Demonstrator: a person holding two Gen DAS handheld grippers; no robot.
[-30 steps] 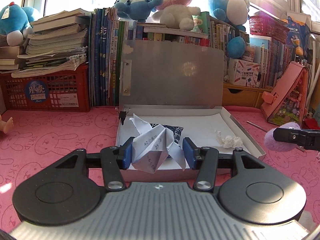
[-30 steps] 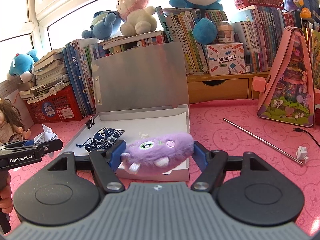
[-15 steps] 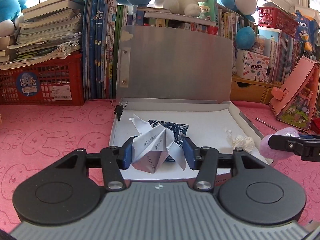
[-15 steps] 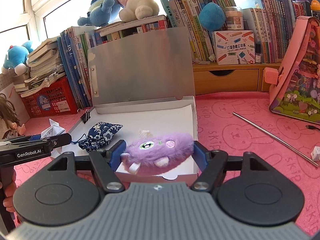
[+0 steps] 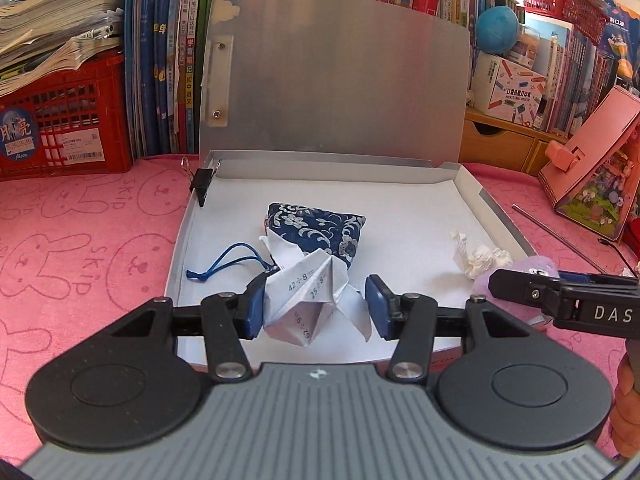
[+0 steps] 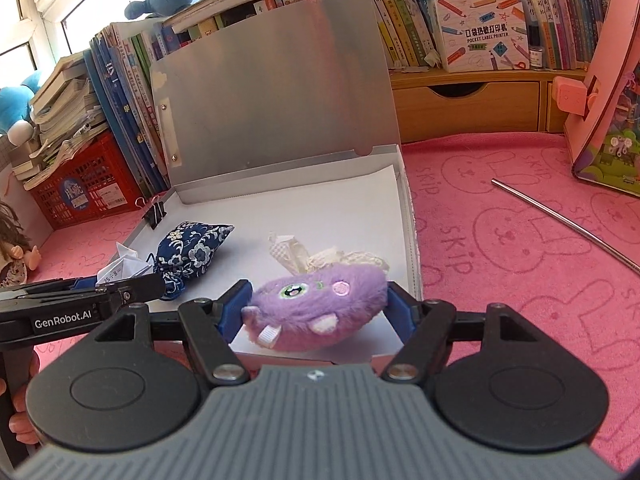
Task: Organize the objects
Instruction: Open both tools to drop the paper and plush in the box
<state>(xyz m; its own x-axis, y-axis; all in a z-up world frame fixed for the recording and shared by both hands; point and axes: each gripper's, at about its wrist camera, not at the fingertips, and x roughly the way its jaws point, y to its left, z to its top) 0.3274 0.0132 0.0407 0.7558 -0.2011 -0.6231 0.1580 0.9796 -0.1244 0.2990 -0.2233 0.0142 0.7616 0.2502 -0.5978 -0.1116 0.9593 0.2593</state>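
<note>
2 grippers hang over the near edge of an open box (image 5: pixel 496 216) whose silver lid stands upright against a row of books (image 5: pixel 168 60). The left gripper (image 5: pixel 316 306) is clamped on a folded paper figure (image 5: pixel 308 300) printed with sums; its blue pads press the paper from both sides, and the figure's lower point hangs just above the white floor of the box. Only 1 tip of that paper shows in the right wrist view, the rest lying behind the left gripper's black finger. The right gripper (image 6: pixel 316 312) is closed on a purple plush toy (image 6: pixel 320 312), squeezed between both pads, over the box's near right corner. In the left wrist view that toy is almost wholly covered by the right gripper's finger, with only a lilac fringe visible.

Inside the box lies a blue floral pouch (image 6: pixel 192 248) with a blue cord (image 5: pixel 224 264), its near end hidden behind the paper figure. A crumpled white tissue (image 5: pixel 480 258) sits toward the right side; in the right wrist view the plush toy covers its near part. A black binder clip (image 5: pixel 202 184) grips the box's left wall. A metal rod (image 6: pixel 568 224) lies on the pink bunny-print mat (image 6: pixel 500 264), cut off at the frame edge. Bits of the person's fingers show at the lower corners, too cropped to read.
</note>
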